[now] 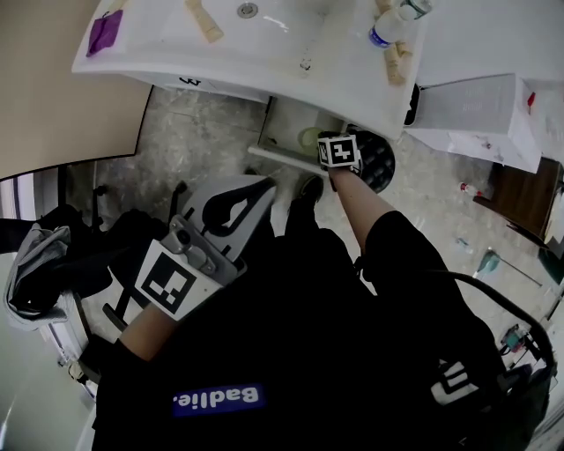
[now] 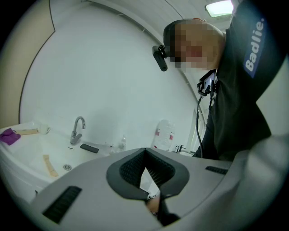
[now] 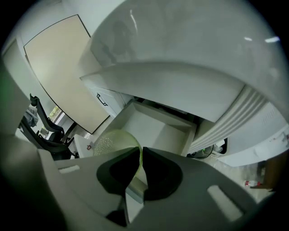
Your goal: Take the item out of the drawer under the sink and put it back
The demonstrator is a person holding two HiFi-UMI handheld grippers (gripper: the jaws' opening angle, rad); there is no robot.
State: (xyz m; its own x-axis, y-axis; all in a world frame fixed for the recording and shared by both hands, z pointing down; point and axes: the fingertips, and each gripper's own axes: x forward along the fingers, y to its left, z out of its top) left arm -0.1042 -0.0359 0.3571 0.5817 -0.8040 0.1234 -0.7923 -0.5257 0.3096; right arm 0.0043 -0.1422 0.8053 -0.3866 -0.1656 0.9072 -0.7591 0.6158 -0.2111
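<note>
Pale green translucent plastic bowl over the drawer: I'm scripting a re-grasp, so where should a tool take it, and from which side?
Take the pale green translucent plastic bowl by its thin rim, probably from above: one jaw inside the wall, one outside. It looks too wide to span, and the right tool pinches that edge.

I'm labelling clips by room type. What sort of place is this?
Probably a bathroom or washroom: a white washbasin with a chrome tap, a plastic bottle on its rim, and an open drawer underneath it.
</note>
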